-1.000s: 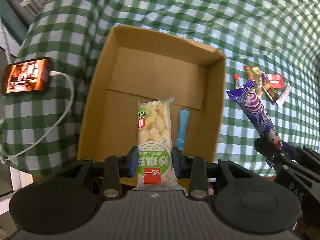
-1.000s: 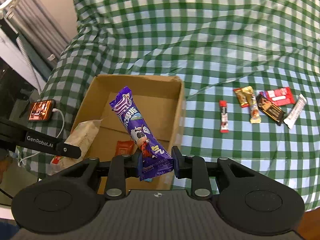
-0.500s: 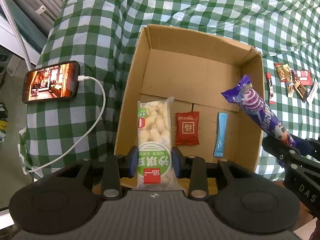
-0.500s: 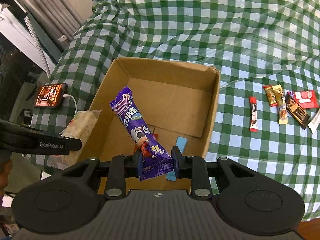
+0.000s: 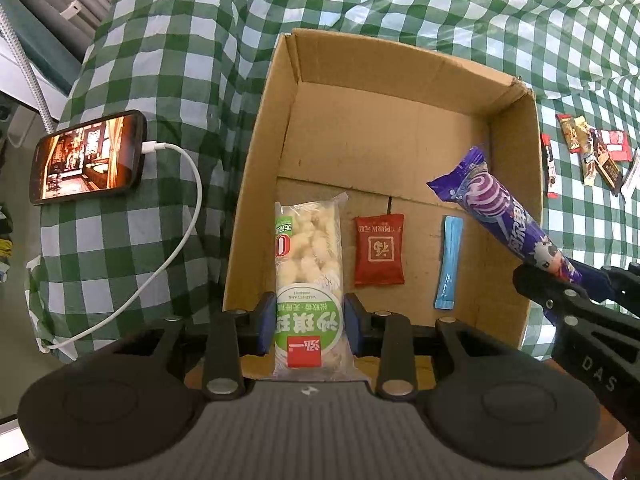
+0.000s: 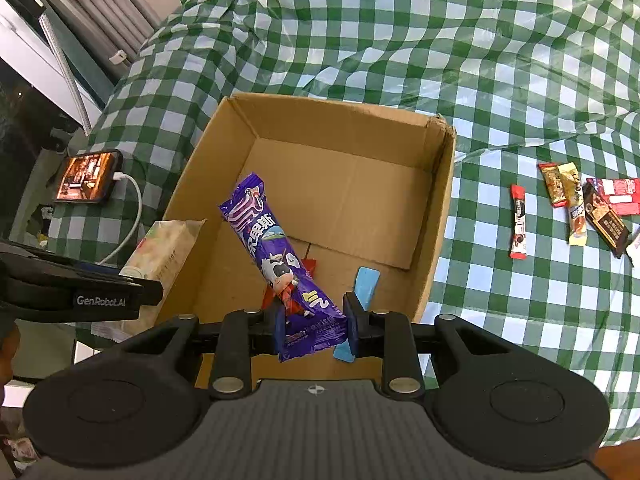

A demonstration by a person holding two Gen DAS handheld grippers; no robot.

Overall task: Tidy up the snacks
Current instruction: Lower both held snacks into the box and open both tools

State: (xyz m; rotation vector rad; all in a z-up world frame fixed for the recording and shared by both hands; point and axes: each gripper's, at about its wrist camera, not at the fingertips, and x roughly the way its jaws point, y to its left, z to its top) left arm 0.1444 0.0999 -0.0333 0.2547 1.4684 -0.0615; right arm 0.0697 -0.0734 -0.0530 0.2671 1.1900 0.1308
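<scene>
An open cardboard box (image 5: 516, 148) stands on the green checked cloth; it also shows in the right wrist view (image 6: 440, 208). My left gripper (image 5: 308, 322) is shut on a clear pack of pale puffed snack with a green label (image 5: 308, 256), held over the box's near left edge. My right gripper (image 6: 312, 330) is shut on a long purple wrapper with a cow on it (image 6: 276, 256), held above the box's near side. On the box floor lie a red sachet (image 5: 378, 256) and a blue stick pack (image 5: 450, 262).
Several small snack bars (image 6: 576, 208) lie on the cloth right of the box, also in the left wrist view (image 5: 584, 156). A lit phone (image 5: 88, 158) with a white cable (image 5: 176, 232) lies left of the box. A window frame and radiator are at the far left.
Both grippers have pulled back and risen with their snacks, so more of the box interior shows, including the red sachet and blue stick on the floor. Both holds are unchanged.
</scene>
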